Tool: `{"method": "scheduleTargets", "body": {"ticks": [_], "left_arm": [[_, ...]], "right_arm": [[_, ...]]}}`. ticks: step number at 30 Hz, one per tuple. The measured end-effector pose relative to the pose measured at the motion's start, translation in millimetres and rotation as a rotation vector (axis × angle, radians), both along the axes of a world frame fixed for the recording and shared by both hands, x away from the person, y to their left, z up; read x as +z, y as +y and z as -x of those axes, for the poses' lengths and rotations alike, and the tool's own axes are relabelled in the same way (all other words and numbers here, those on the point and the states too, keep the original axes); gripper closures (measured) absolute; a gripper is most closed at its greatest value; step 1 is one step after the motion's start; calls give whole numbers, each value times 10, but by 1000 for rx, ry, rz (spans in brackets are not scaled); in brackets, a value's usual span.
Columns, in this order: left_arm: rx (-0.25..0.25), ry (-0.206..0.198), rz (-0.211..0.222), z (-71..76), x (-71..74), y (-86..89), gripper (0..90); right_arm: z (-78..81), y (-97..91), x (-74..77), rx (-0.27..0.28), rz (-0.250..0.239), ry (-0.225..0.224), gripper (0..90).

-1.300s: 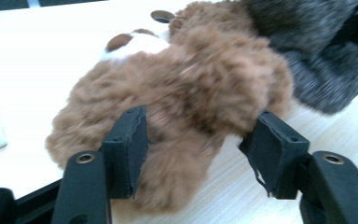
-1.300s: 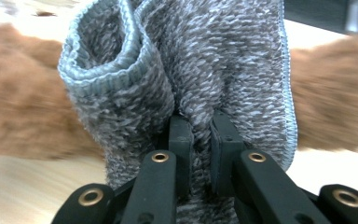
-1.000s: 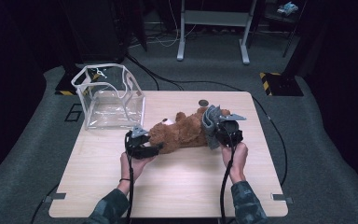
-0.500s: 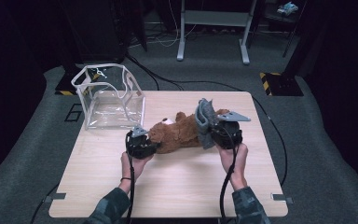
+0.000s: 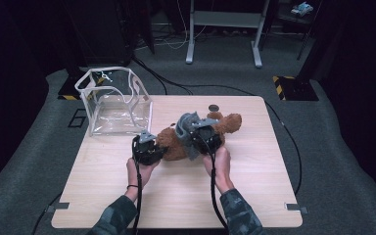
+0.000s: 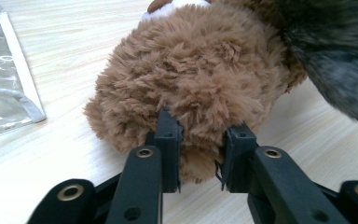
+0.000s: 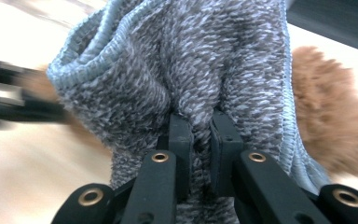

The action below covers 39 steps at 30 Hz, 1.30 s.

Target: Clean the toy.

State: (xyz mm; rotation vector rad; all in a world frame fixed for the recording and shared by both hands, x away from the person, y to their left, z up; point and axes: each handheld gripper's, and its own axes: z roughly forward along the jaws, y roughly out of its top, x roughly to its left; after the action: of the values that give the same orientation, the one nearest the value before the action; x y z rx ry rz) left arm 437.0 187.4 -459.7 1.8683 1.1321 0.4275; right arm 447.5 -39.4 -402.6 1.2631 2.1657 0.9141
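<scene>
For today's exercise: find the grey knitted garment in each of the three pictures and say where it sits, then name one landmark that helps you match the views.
High view: the grey knitted garment sits at table centre, bunched over the brown plush toy.
Left gripper view: it is the blurred grey mass at the upper right.
Right gripper view: it spans the middle, pinched by the right gripper.
Shared landmark: the brown plush toy's fur.

clear bag (image 5: 115, 105) left, bare table (image 5: 176, 200) near
</scene>
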Motion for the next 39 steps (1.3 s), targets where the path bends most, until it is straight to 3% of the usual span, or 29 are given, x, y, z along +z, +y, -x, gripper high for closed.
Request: {"method": "scheduleTargets", "body": {"ticks": [1, 3, 5, 9, 12, 14, 16, 19, 22, 24, 27, 31, 34, 39], "left_arm": [[-3, 0, 4, -3, -1, 1, 735], [-3, -1, 7, -7, 6, -7, 735], [-7, -4, 0, -10, 15, -14, 726], [-1, 0, 2, -20, 23, -25, 662], [-3, 0, -5, -26, 28, -32, 702], [-8, 4, -9, -26, 33, -25, 723], [-8, 6, -6, -27, 29, -12, 726], [-14, 7, -3, -26, 23, 18, 712], [2, 3, 13, -9, 38, 16, 597], [-2, -10, -8, 0, 54, -8, 580], [-4, -25, -45, 4, 73, -52, 652], [-9, -22, -53, -8, 72, -51, 728], [-11, -19, -47, -13, 67, -24, 740], [-12, -20, -33, -21, 62, -19, 751]], "right_arm": [[-17, -92, -22, -26, -20, 13, 819], [-11, -189, -29, -43, -14, -8, 819], [41, -220, -5, -24, -37, -24, 819], [174, 3, 52, 67, -57, -45, 819], [198, 264, 11, 147, -66, -21, 819], [164, 402, -74, 169, -38, -3, 819], [112, 430, -149, 135, -14, 14, 819], [31, 273, -194, 84, -19, 20, 819], [53, 113, -159, 37, -38, 15, 819], [82, 51, -124, 36, -52, 2, 819], [133, 103, -93, 71, -59, -15, 819], [140, 288, -149, 121, -33, -6, 819], [81, 279, -201, 98, -31, 10, 820], [61, 22, -179, 23, -46, 1, 821]]}}
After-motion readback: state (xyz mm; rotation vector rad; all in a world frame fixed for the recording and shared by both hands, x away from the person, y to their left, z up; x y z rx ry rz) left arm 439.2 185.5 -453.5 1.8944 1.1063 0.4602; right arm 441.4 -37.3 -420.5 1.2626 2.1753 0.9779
